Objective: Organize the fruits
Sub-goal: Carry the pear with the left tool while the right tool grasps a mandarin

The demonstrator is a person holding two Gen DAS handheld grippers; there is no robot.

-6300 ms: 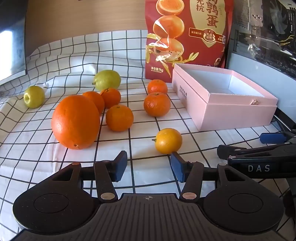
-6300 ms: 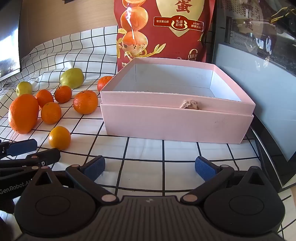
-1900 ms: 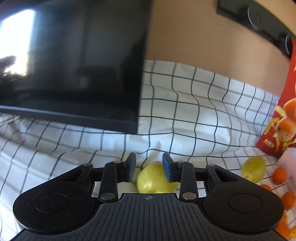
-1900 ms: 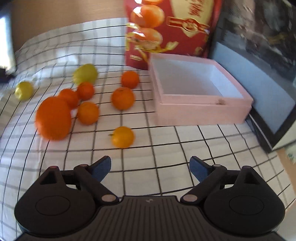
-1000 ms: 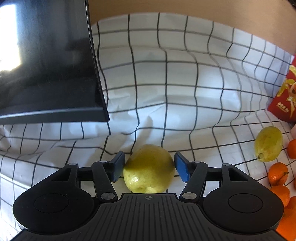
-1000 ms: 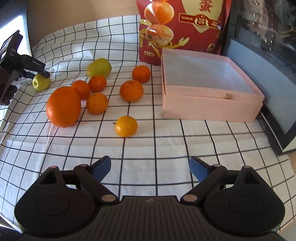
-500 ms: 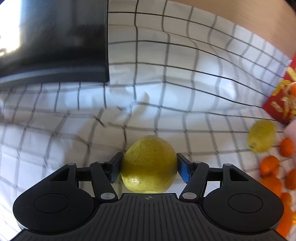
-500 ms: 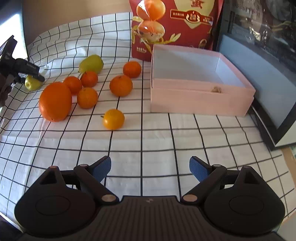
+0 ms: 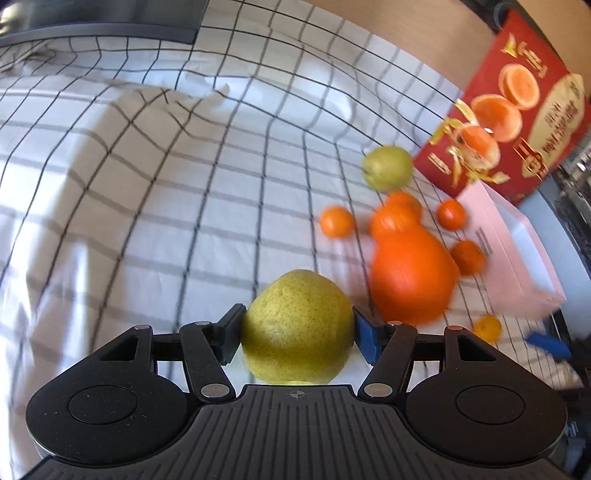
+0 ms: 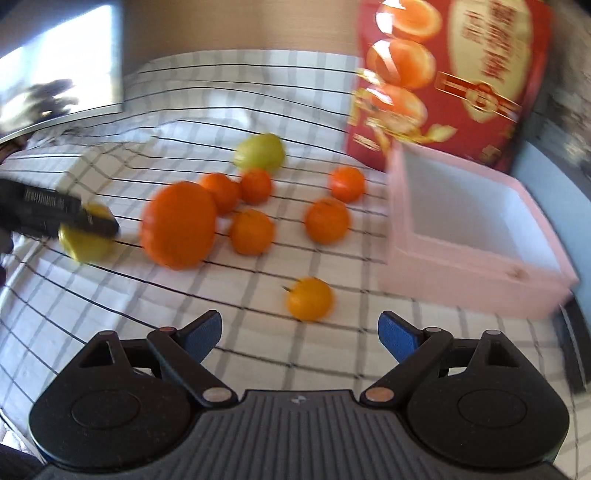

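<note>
Left tool (image 9: 297, 334) grips a yellow-green pear (image 9: 297, 328), its blue pads (image 9: 231, 332) pressed against the fruit's two sides. From the right wrist view the same pear (image 10: 86, 236) shows at the far left, part hidden by the tool's dark body, just left of the big orange (image 10: 179, 225).

Right tool (image 10: 299, 334) is spread wide and holds nothing; it hangs over the checked cloth (image 10: 258, 306), with a small yellow-orange mandarin (image 10: 309, 298) just ahead, between its blue fingers (image 10: 201, 334).

On the cloth beyond the big orange lie several mandarins: one (image 10: 252, 231) just to its right, one (image 10: 327, 220) farther right, one (image 10: 347, 184) nearer the box, and two (image 10: 255, 185) behind, close together. A second pear (image 10: 260, 152) lies behind those.

A pink box (image 10: 476, 229) sits open at the right, white inside, with no fruit in the part that shows. A red bag (image 10: 454, 74) printed with oranges stands behind it. A dark screen (image 9: 99, 22) stands at the back left of the counter. Both views are motion-blurred.
</note>
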